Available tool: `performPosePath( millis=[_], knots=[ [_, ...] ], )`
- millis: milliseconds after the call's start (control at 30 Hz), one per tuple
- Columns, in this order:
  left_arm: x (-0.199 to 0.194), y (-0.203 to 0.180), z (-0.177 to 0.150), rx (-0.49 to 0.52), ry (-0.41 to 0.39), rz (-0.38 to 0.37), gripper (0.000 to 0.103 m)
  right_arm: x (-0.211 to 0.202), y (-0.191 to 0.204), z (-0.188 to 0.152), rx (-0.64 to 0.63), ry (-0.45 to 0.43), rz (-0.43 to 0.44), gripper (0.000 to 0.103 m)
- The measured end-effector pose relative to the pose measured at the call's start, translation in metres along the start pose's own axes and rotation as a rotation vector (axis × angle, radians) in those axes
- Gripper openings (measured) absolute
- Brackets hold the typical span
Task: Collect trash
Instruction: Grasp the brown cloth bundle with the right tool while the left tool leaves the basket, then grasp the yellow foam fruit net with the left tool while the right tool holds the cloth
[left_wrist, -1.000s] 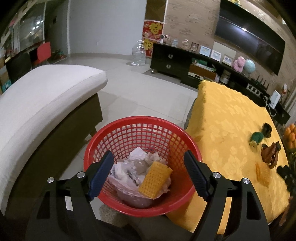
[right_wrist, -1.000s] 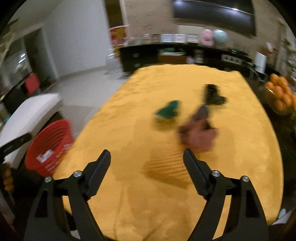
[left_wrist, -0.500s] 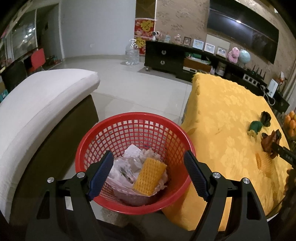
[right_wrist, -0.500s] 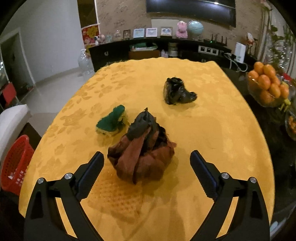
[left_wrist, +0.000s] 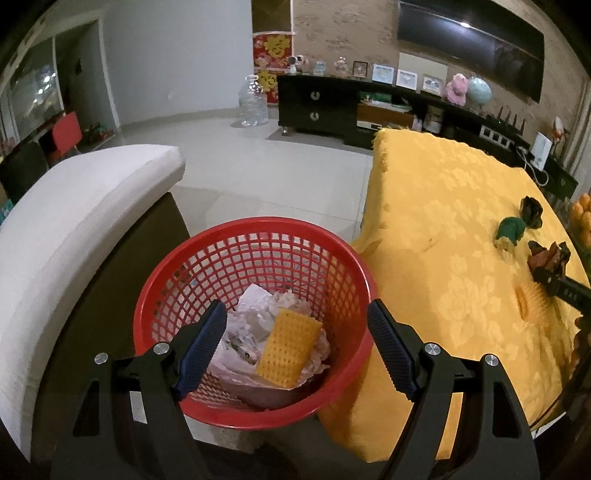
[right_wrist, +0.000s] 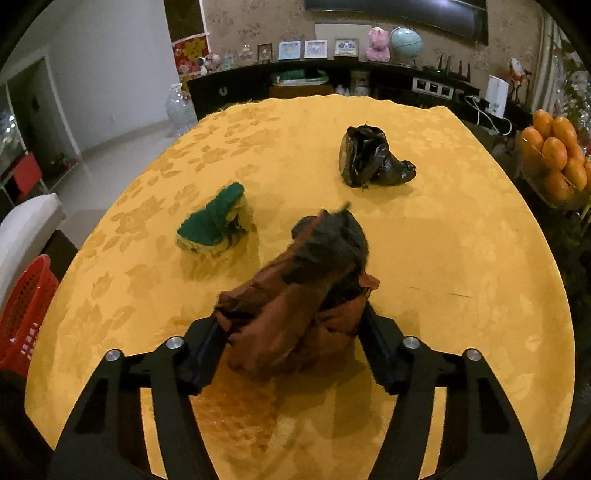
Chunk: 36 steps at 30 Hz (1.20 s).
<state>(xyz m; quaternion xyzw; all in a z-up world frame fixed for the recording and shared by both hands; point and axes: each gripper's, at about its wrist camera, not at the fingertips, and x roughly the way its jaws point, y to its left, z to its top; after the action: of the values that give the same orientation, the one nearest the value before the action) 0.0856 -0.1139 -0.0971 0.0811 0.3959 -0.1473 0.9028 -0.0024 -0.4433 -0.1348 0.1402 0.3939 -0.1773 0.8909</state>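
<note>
The right claw (right_wrist: 291, 343) has just closed on the brown crumpled bag (right_wrist: 299, 302).

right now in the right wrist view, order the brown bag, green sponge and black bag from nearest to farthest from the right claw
1. Brown bag: between the right claw's fingers, which have just been closing on it.
2. Green sponge: beyond it, to the left.
3. Black bag: farthest, back right on the yellow tablecloth.
</note>
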Motion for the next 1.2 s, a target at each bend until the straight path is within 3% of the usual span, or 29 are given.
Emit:
performPosePath(
  millis=[233,500,833,1000,1200],
  knots=[
    [-0.001,-0.012,-0.001,0.033,-0.012,-0.007,0.075,-0.031,-0.009,-0.005,0.007,-0.034,-0.023,0.058],
    [-0.007,-0.040,-0.004,0.097,-0.018,-0.071,0.075,-0.072,-0.041,-0.021,0.060,-0.048,-0.095,0.058],
    [-0.007,-0.130,-0.012,0.268,0.039,-0.260,0.082,-0.092,-0.076,-0.051,0.169,-0.027,-0.143,0.058],
    [-0.001,-0.190,-0.012,0.367,0.058,-0.311,0.082,-0.091,-0.077,-0.052,0.165,-0.037,-0.153,0.058],
    [0.012,-0.238,-0.004,0.396,0.093,-0.350,0.082,-0.084,-0.087,-0.054,0.197,-0.018,-0.138,0.058]
  ],
)
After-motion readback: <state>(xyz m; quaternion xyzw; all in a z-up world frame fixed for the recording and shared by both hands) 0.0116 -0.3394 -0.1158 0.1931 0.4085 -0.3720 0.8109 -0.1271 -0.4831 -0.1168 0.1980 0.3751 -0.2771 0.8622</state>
